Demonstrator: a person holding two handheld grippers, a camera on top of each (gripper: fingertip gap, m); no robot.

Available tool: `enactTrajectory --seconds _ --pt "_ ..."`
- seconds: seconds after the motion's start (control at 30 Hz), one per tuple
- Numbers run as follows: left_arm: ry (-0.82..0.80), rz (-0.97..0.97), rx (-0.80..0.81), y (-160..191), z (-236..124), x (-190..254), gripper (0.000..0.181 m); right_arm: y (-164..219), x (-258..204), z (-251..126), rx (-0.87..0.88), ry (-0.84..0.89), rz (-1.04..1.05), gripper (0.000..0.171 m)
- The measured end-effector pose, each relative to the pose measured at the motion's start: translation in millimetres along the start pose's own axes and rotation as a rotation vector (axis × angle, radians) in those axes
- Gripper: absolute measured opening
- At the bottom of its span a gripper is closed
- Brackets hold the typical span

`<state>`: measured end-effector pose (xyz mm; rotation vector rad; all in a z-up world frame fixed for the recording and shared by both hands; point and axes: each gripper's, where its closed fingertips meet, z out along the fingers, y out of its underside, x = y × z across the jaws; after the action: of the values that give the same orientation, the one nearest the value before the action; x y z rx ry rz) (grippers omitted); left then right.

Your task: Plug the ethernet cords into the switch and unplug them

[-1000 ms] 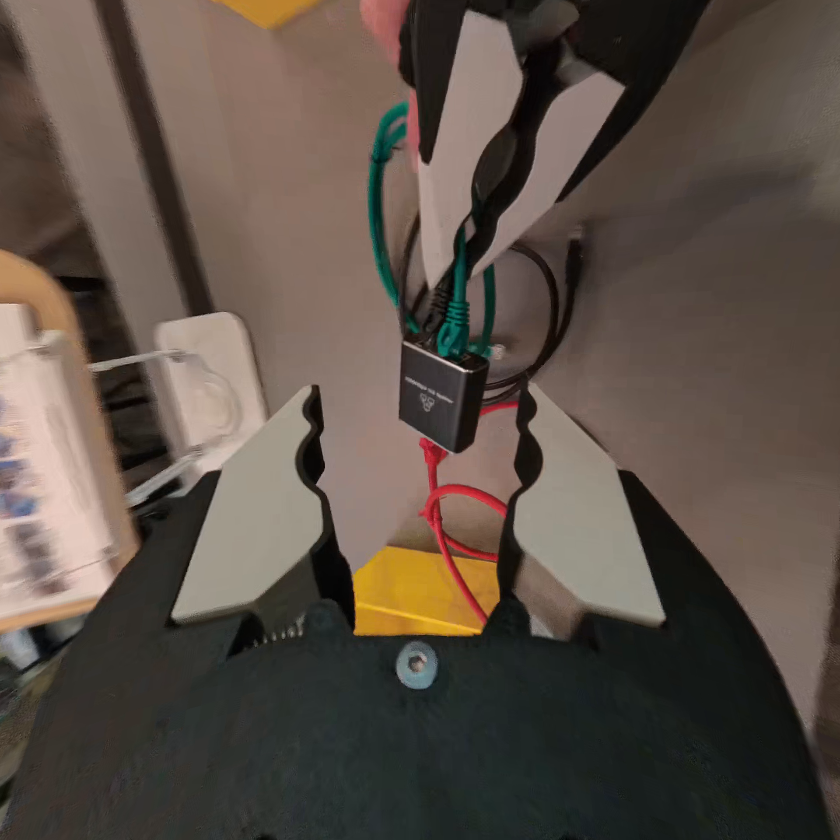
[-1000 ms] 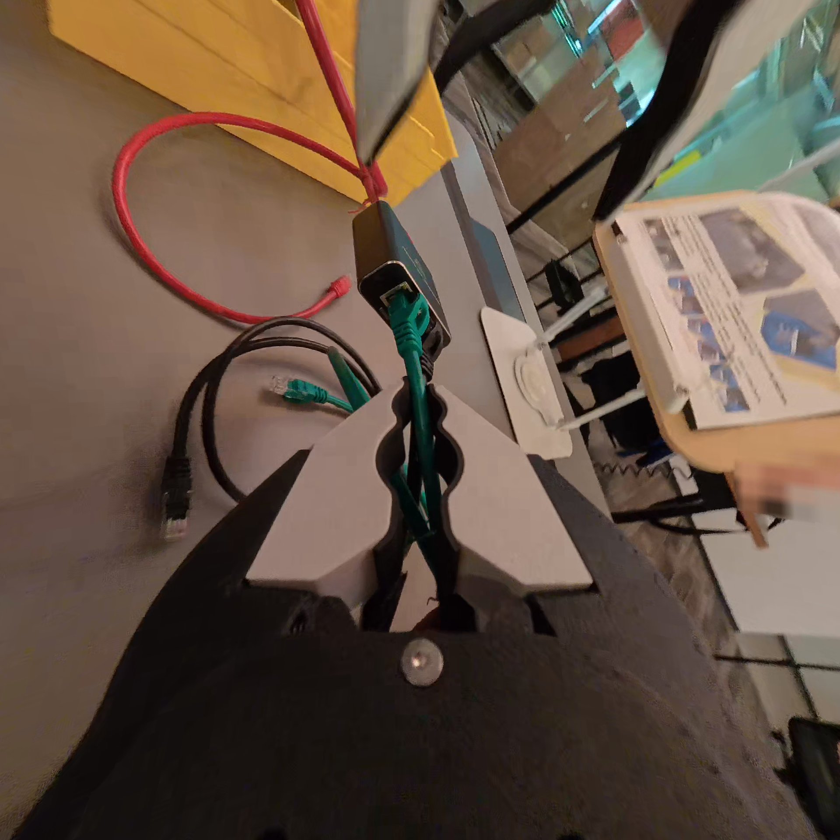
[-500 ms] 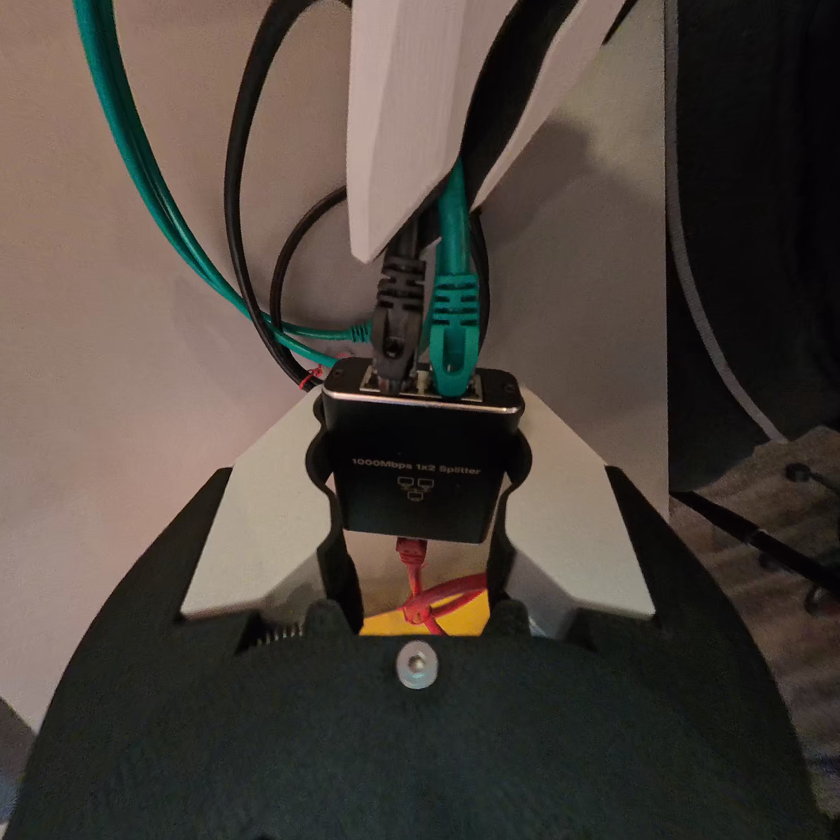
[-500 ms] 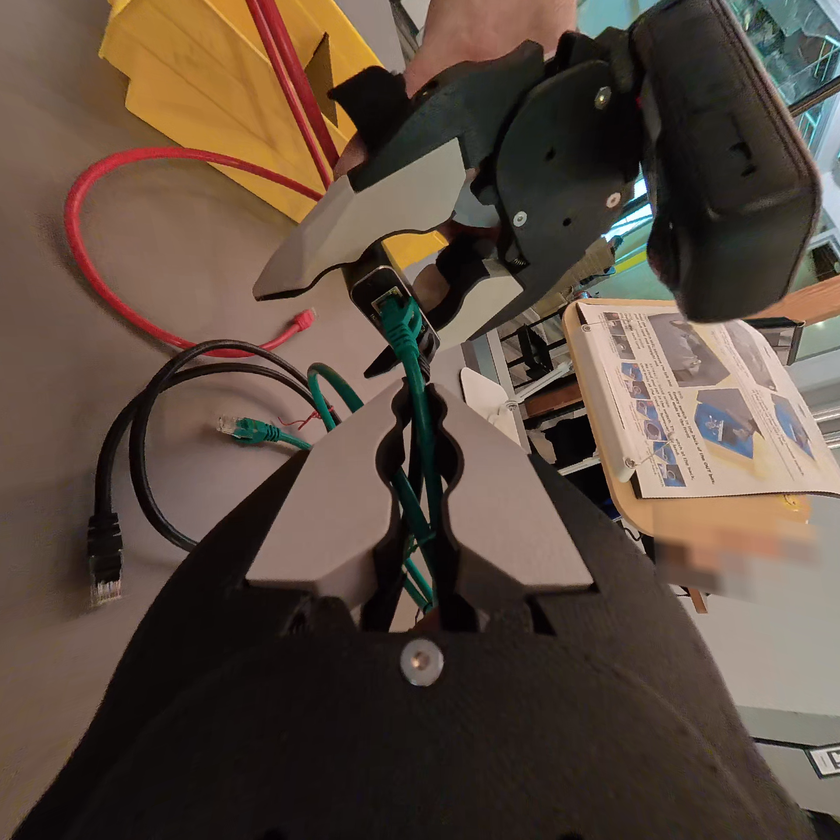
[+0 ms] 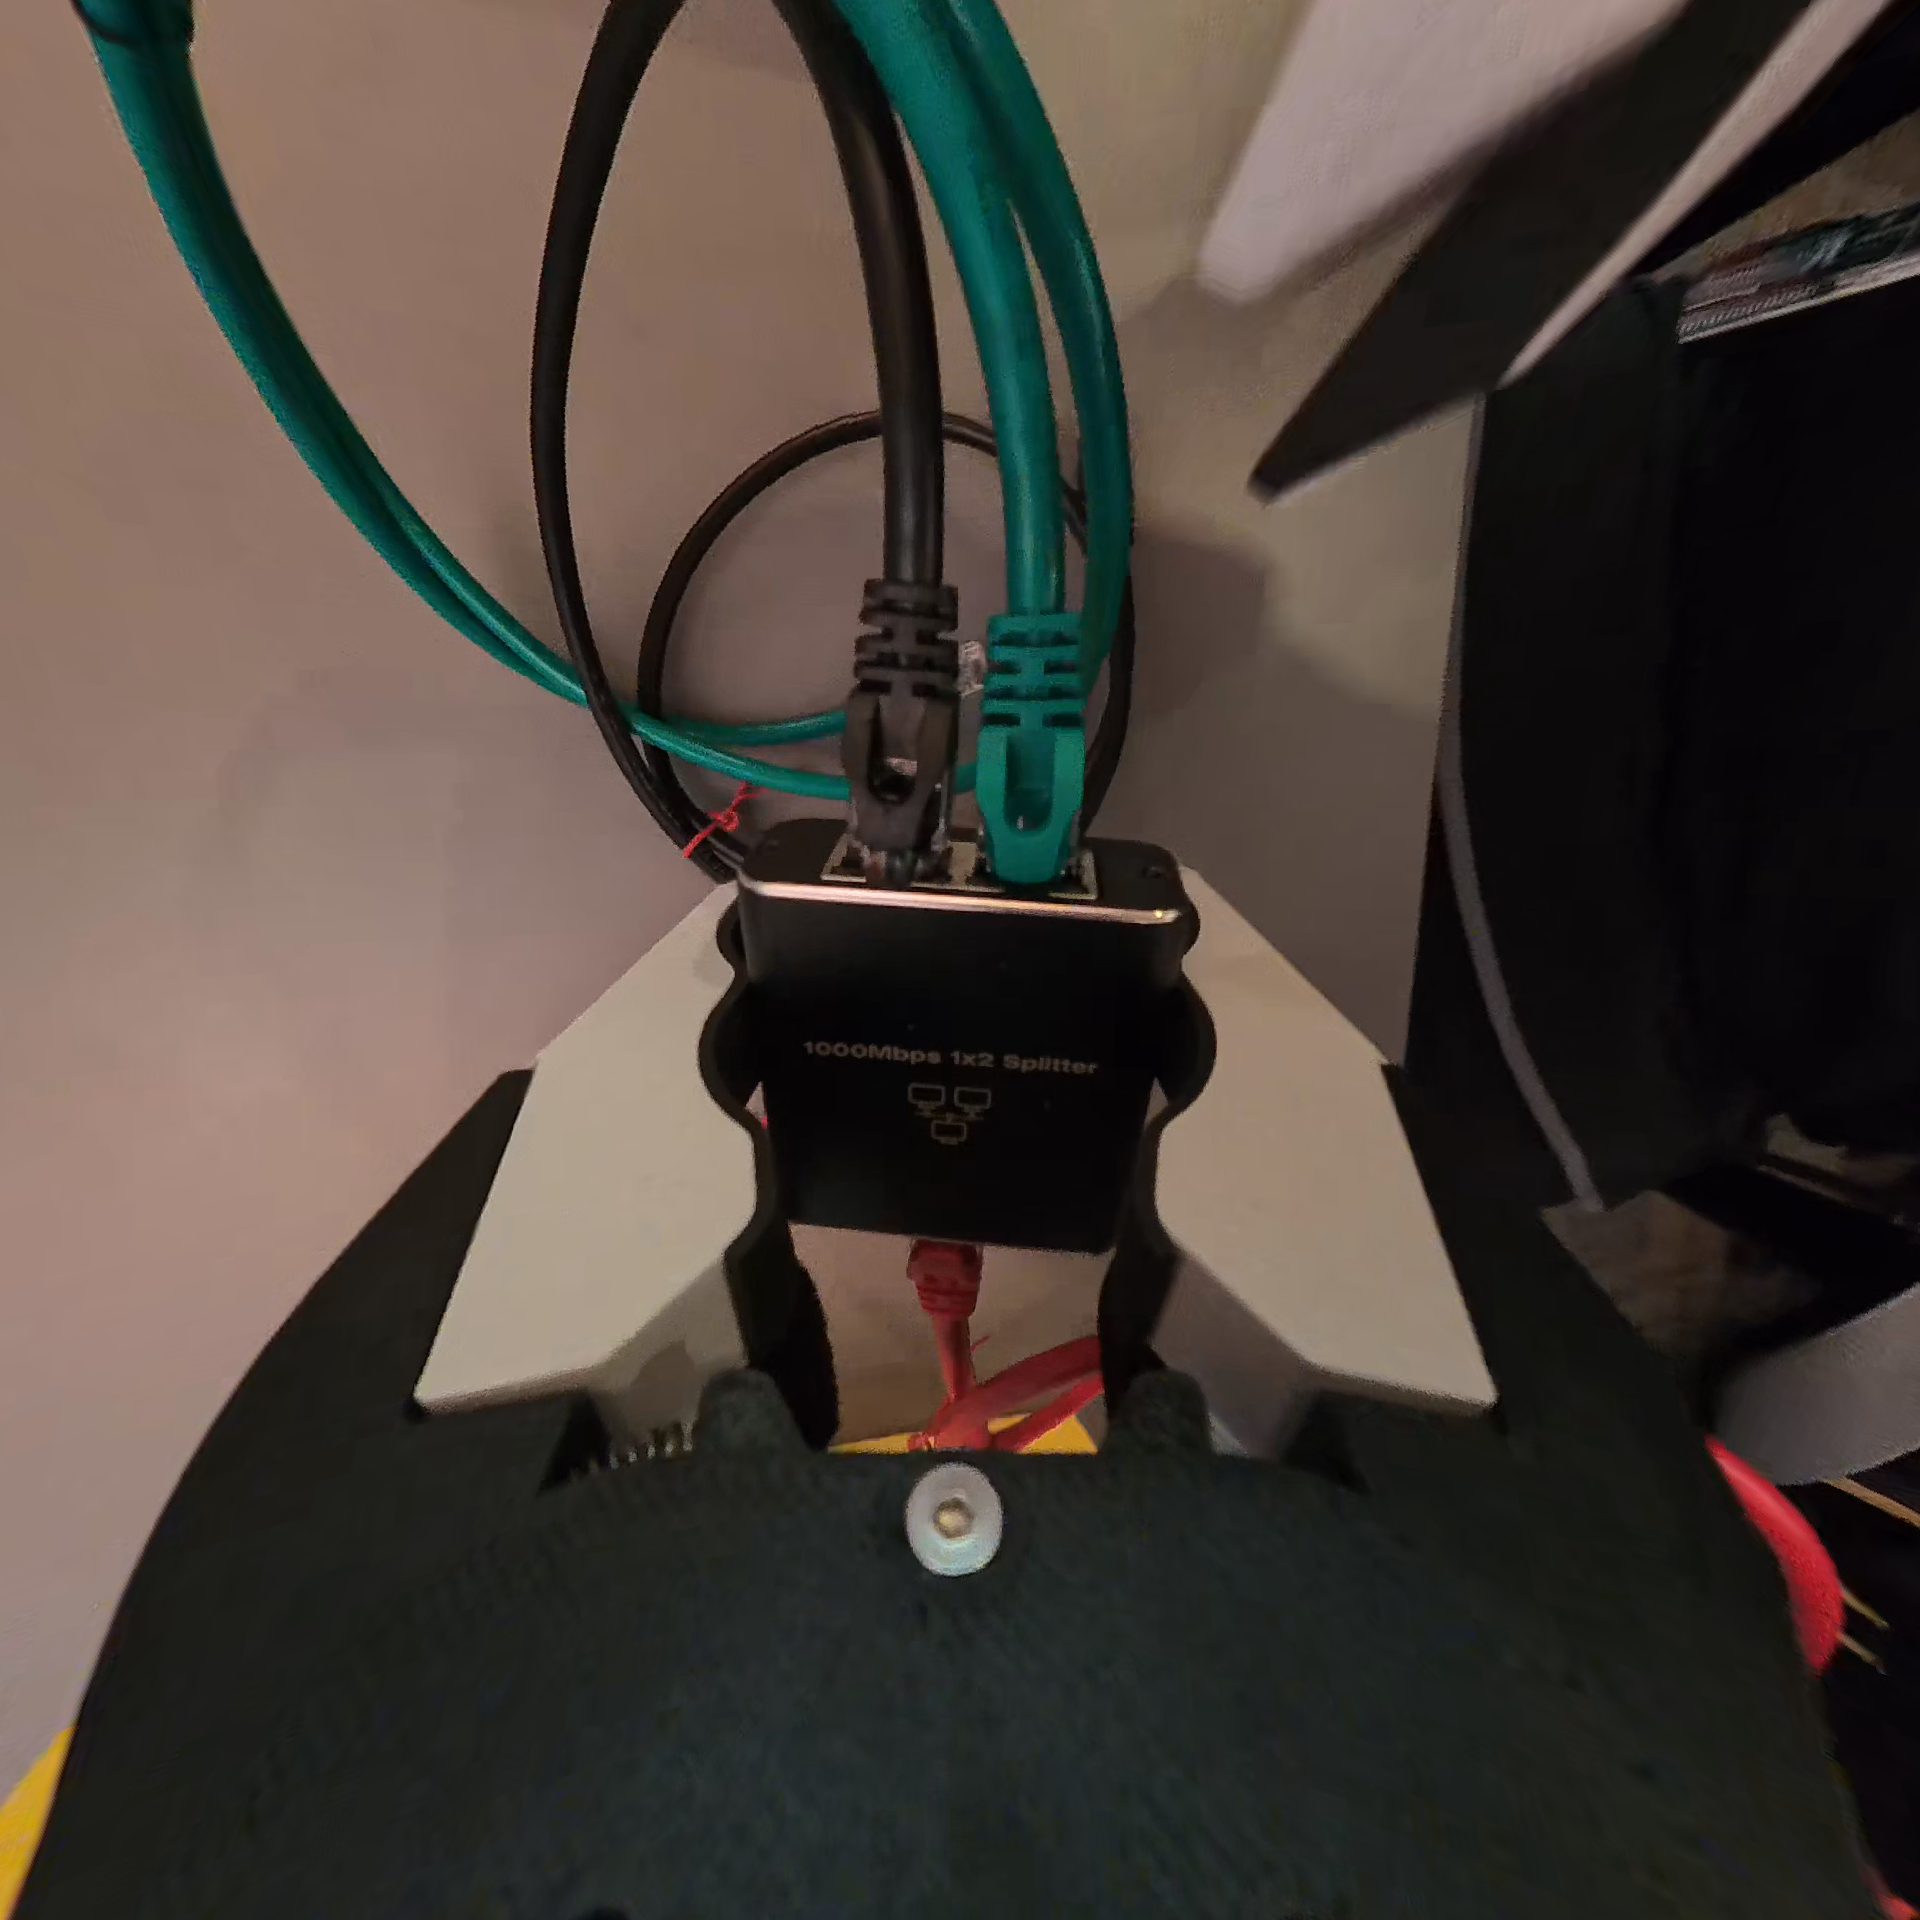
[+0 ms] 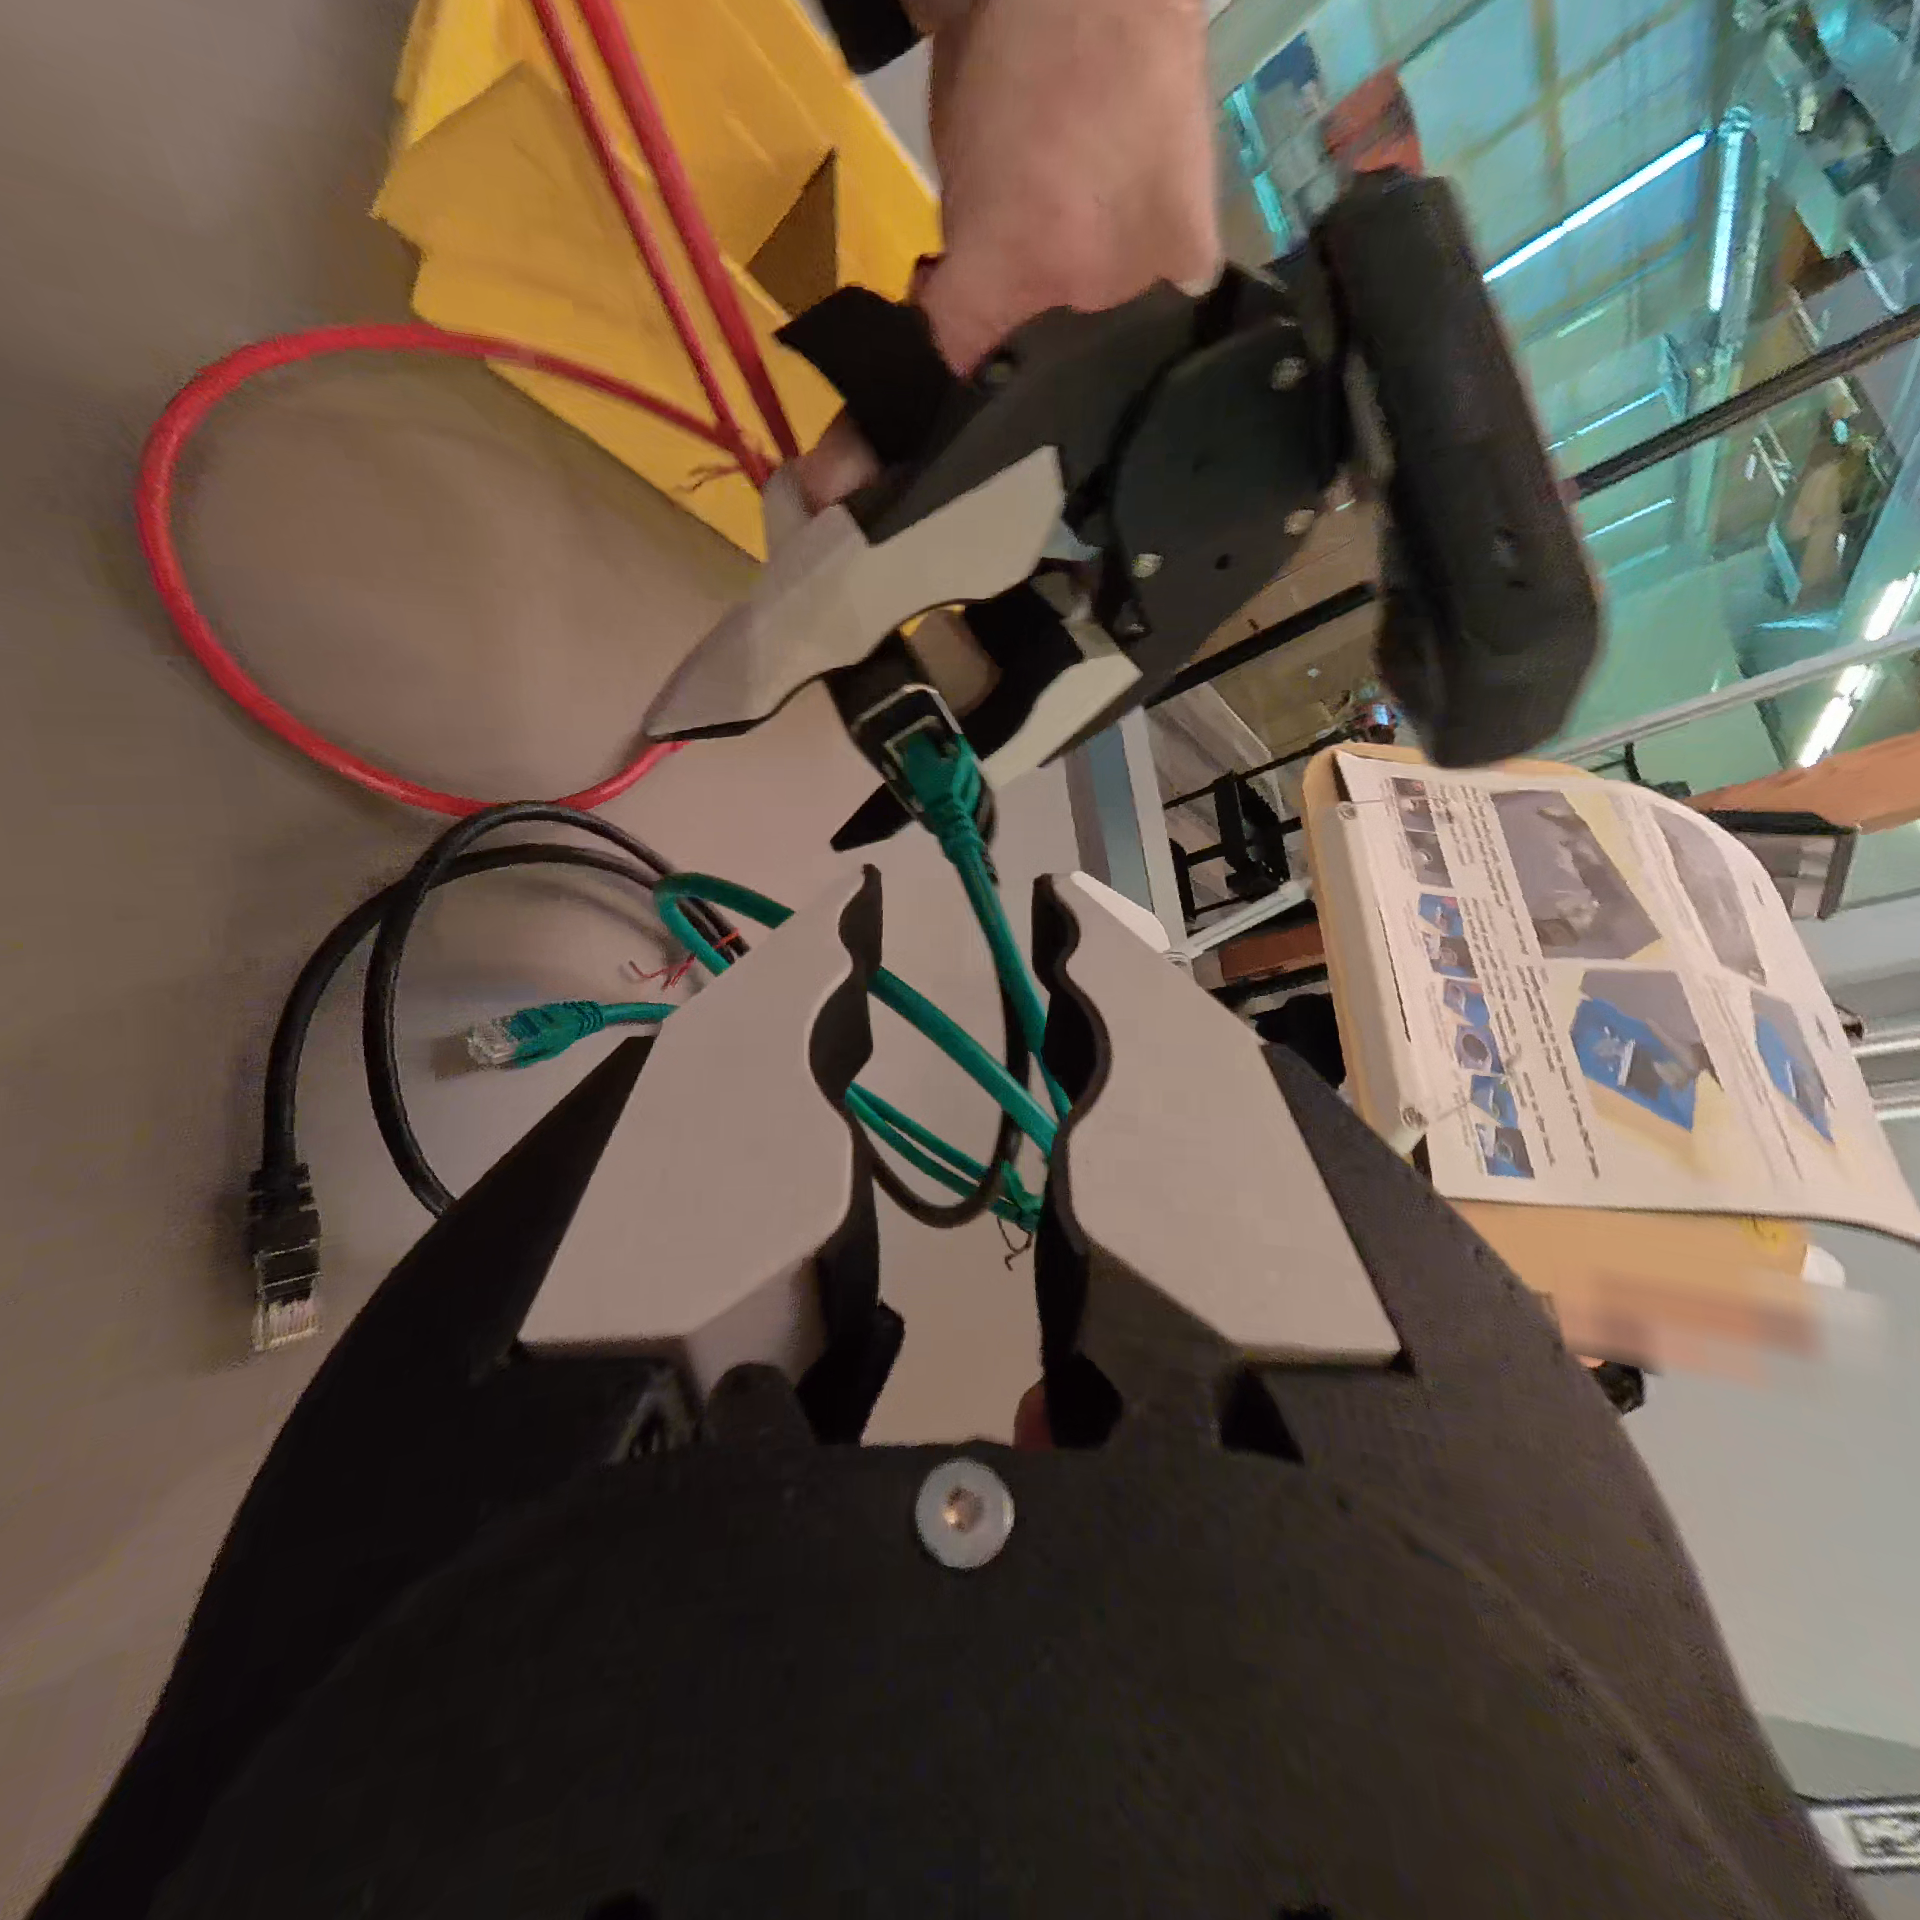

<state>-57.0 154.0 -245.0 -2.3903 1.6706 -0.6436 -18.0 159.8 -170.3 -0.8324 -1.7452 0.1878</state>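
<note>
My left gripper [image 5: 956,909] is shut on the black switch [image 5: 951,1091], its fingers clamping both sides. A black cord's plug [image 5: 902,727] and a green cord's plug [image 5: 1032,727] sit side by side in the switch's far ports. A red cord's plug [image 5: 943,1288] sits in the near port. My right gripper [image 6: 956,894] is open, just short of the switch [image 6: 902,717]. The green cord [image 6: 987,935] and a loop of black cord run loose between its fingers. The left gripper [image 6: 831,748] holds the switch above the table, with a hand behind it.
On the grey table [image 6: 104,727] lie a loose green plug [image 6: 530,1031], a loose black plug [image 6: 278,1247] and a red cord loop [image 6: 166,540]. A yellow box [image 6: 582,208] stands beyond. A wooden board with a printed sheet [image 6: 1558,987] is off the table's right edge.
My left gripper has closed on the switch. My right gripper has opened and let go of the green and black cords, and has drawn back a little.
</note>
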Motion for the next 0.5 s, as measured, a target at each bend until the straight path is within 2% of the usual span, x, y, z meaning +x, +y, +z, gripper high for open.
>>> enactTrajectory --seconds 0.03,0.1,0.13,0.2,0.37,0.5 --pt "0.005 -0.009 -0.004 -1 -1 3 0.073 -2 -5 5 -0.016 -0.01 -0.036 0.026" --pt "0.02 -0.04 -0.018 -3 -2 9 0.074 -9 -13 14 -0.018 -0.014 -0.091 0.028" --pt "0.027 -0.045 -0.027 -4 -2 13 0.074 -11 -16 17 -0.021 -0.01 -0.109 0.036" --pt "0.03 -0.048 -0.071 -2 -1 18 0.074 -13 -16 22 -0.044 0.008 -0.138 0.041" --pt "0.052 -0.075 -0.158 4 2 27 0.074 -14 -16 22 -0.059 0.014 -0.16 0.014" --pt "0.077 -0.086 -0.212 8 5 31 0.074 -15 -19 22 -0.067 0.003 -0.193 0.011"
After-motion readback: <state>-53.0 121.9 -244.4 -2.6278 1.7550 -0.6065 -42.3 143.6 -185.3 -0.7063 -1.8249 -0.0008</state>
